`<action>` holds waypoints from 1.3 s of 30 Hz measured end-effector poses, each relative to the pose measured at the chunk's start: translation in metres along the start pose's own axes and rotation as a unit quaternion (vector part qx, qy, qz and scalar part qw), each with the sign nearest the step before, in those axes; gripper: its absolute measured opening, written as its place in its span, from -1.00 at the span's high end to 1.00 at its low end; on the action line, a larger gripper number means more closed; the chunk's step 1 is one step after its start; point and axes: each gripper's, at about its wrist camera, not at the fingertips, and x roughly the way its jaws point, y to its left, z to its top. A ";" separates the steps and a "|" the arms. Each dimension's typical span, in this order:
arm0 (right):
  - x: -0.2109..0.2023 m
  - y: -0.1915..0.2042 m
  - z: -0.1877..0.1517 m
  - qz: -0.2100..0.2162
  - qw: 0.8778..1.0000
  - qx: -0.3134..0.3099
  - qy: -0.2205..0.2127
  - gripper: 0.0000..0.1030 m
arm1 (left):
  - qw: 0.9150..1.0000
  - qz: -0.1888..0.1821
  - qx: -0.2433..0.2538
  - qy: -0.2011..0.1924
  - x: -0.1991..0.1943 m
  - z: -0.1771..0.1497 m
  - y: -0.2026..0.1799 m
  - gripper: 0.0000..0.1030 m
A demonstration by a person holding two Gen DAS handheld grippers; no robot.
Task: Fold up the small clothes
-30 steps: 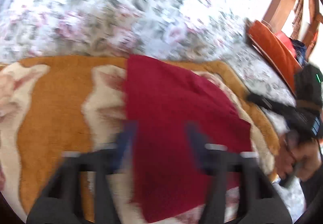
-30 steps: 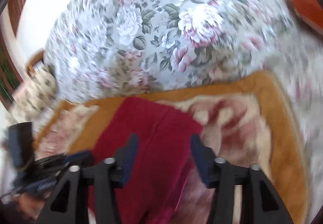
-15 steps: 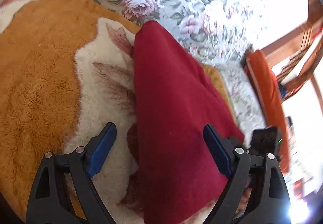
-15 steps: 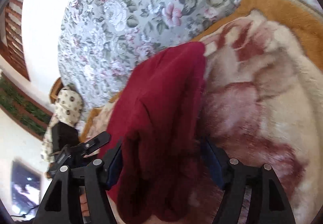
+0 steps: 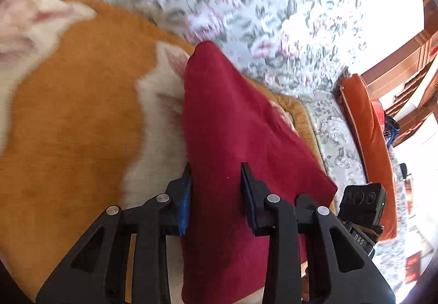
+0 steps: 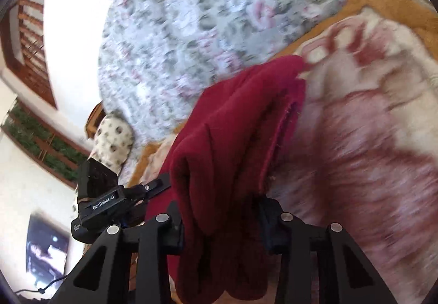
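Note:
A dark red garment (image 5: 232, 139) lies folded on an orange and cream fleece blanket (image 5: 68, 126). My left gripper (image 5: 216, 194) has its jaws closed in on the near edge of the red cloth, which fills the gap between them. In the right wrist view the same red garment (image 6: 232, 134) is bunched in thick folds. My right gripper (image 6: 221, 219) is shut on its near end. The far corner of the cloth rests on the blanket (image 6: 369, 112). The left gripper's body (image 6: 101, 194) shows at the left of that view.
The blanket lies on a floral bedspread (image 5: 273, 16). An orange cushion (image 5: 366, 139) and a wooden chair frame (image 5: 405, 57) stand at the right. A spotted pillow (image 6: 113, 139) and a wooden window frame (image 6: 30, 38) are at the left in the right wrist view.
Both grippers were open over the red garment half a second ago. Both have closed on its near edge, and the cloth has bunched up between the right jaws.

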 end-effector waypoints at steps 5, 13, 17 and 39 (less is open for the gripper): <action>0.046 0.031 -0.013 0.018 0.999 -0.013 0.047 0.27 | 0.999 0.038 -0.015 -0.022 -0.041 -0.009 0.039 0.40; 0.056 0.023 -0.019 -0.006 0.998 0.026 0.059 0.16 | 0.998 0.044 -0.027 -0.023 -0.031 -0.025 0.056 -0.22; 0.028 0.051 -0.023 -0.073 0.997 -0.010 0.038 0.12 | 0.995 0.057 -0.027 -0.072 -0.055 -0.031 0.055 -0.21; 0.069 0.080 -0.022 -0.206 0.941 -0.269 0.019 0.68 | 0.989 0.075 0.129 0.002 -0.033 -0.058 -0.016 0.61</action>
